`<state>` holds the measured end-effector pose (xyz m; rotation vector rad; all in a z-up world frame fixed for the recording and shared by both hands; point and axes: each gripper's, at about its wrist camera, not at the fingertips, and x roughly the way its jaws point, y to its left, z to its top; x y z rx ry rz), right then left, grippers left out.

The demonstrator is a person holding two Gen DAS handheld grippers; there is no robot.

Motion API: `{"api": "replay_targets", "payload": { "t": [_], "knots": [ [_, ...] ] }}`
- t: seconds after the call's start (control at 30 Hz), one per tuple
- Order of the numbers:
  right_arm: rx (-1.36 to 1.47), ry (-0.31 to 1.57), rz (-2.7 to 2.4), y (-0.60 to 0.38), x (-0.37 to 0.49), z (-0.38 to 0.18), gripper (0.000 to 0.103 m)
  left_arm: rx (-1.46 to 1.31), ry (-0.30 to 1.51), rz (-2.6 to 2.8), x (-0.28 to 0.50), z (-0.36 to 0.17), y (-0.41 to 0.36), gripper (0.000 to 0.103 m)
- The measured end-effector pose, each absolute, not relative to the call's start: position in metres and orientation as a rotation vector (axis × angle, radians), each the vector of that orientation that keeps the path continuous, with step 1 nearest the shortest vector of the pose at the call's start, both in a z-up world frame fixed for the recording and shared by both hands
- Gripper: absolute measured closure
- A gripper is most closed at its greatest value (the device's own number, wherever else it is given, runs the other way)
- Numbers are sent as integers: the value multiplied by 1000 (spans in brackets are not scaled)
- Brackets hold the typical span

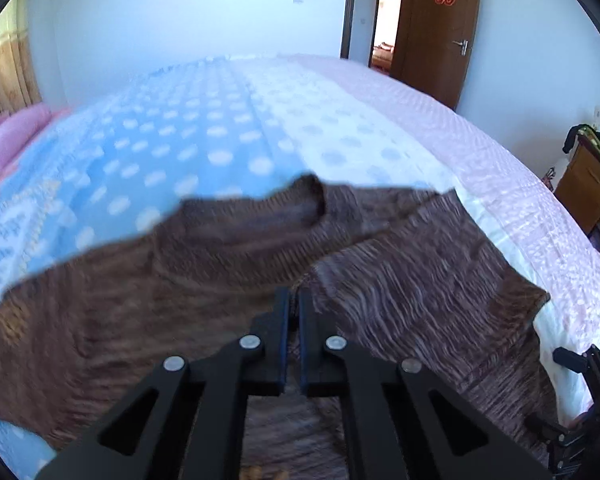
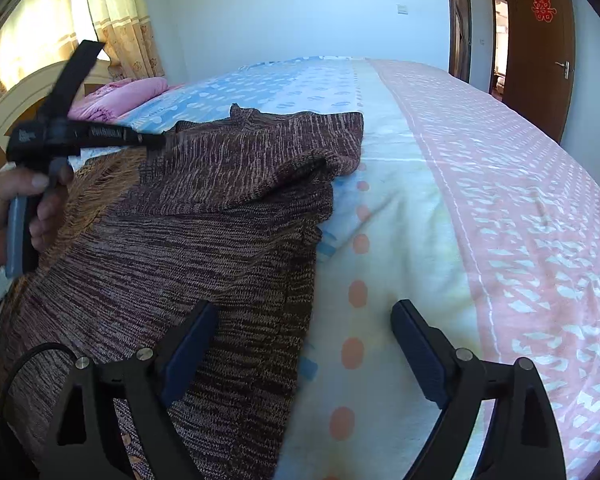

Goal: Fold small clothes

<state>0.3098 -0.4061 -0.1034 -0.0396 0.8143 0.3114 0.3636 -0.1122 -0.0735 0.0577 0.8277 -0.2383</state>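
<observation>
Two grippers are mine here. At the far left a hand (image 2: 8, 216) grasps the handle of my left gripper (image 1: 294, 294), whose jaws are pressed together; whether sweater knit is pinched between them I cannot tell. The brown knit sweater (image 2: 204, 216) lies on the bed (image 2: 500, 184), one part folded over its top. My right gripper (image 2: 302, 320) hovers with jaws wide apart, straddling the sweater's right edge, gripping nothing.
</observation>
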Motion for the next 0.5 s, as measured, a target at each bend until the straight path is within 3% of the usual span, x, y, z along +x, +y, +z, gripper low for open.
{"api": "replay_targets", "payload": {
  "t": [0.13, 0.27, 0.33, 0.4, 0.47, 0.5],
  "knots": [
    [-46, 813, 310, -405, 310, -104, 12, 144, 783, -180, 379, -64, -108, 99],
    [-46, 814, 310, -406, 310, -104, 12, 196, 832, -142, 406, -89, -103, 99],
    [-41, 814, 313, -407, 310, -103, 12, 190, 873, -115, 408, -102, -100, 91],
    [-37, 814, 314, -407, 309, -103, 12, 182, 883, -86, 402, -110, -96, 89],
    [-42, 815, 313, -406, 309, -103, 11, 199, 875, -30, 396, -111, -94, 71],
    [-45, 815, 313, -406, 309, -103, 11, 197, 869, -10, 392, -108, -92, 56]
  ]
}}
